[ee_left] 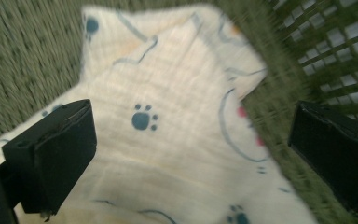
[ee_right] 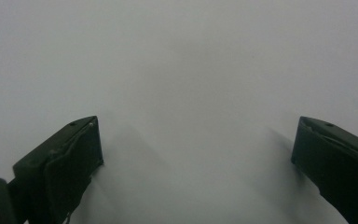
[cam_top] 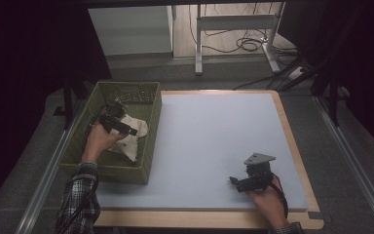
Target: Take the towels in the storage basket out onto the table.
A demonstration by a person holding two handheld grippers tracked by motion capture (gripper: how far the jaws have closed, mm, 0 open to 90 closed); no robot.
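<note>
A cream cloth [cam_top: 132,139] printed with blue paw marks lies inside the green slatted basket [cam_top: 152,146] at the table's left. My left gripper [cam_top: 130,129] hovers inside the basket just over the cloth, jaws wide apart. In the left gripper view the cloth [ee_left: 168,140] spreads between the two black jaws, and nothing is held by the left gripper [ee_left: 191,140]. My right gripper [cam_top: 233,182] rests low over the pale blue mat [cam_top: 214,136] near the front right, jaws apart. The right gripper [ee_right: 196,144] shows bare mat [ee_right: 182,70] between its jaws.
The basket's mesh wall [ee_left: 326,51] stands close to one left jaw. A wooden table edge [cam_top: 292,141] frames the mat. Desk legs and cables [cam_top: 243,44] are on the floor beyond the table.
</note>
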